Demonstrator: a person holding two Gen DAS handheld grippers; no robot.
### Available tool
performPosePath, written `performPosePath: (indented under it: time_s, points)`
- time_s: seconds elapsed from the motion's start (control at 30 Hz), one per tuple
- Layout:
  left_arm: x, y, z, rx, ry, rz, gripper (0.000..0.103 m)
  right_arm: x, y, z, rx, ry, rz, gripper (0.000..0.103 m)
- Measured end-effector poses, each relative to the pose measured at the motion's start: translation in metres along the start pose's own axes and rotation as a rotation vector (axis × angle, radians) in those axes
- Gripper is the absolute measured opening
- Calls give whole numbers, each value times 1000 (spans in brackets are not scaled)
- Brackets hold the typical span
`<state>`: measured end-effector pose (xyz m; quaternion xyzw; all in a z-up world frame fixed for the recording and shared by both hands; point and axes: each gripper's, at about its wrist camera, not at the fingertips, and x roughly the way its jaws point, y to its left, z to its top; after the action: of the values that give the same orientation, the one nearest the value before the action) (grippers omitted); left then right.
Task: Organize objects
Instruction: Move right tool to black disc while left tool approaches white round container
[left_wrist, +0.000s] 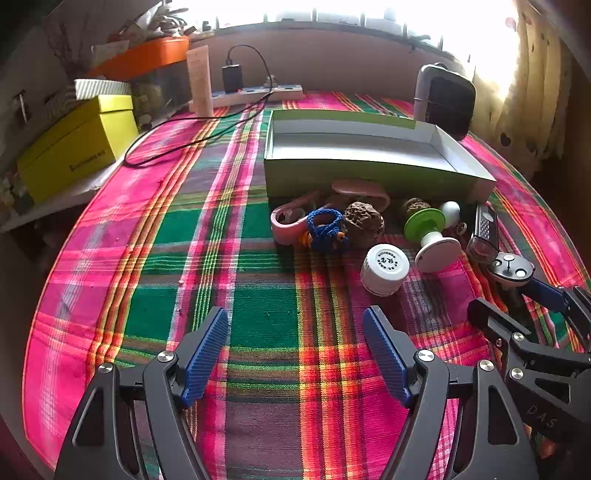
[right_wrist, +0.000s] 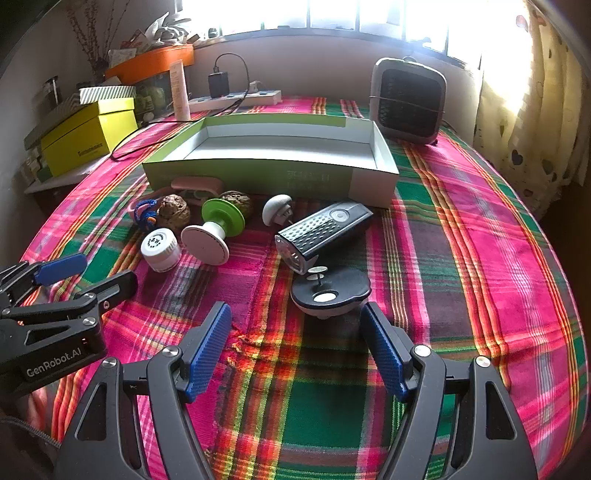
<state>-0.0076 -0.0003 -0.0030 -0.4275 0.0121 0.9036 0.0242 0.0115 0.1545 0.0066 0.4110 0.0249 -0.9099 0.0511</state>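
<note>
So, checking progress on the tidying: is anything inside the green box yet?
No, the green box shows only its bare white floor, with the objects lying outside it.

Open-jawed right gripper (right_wrist: 295, 347) above plaid cloth (right_wrist: 461, 229) — black dome-shaped gadget (right_wrist: 330, 291) just beyond its fingertips.

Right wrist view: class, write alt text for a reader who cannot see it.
An open right gripper hovers over a plaid tablecloth, empty. Ahead lie a round black gadget, a black bike light, a white cap and an empty green box.
</note>
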Motion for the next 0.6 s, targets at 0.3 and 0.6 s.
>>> performPosePath:
  time_s: [0.3, 0.6]
  points:
    - [1, 0, 4, 8, 7, -7, 75, 1, -1, 2, 1, 6, 0, 73]
    - [2, -1, 7, 9, 8, -8, 75, 2, -1, 3, -2, 9, -1, 73]
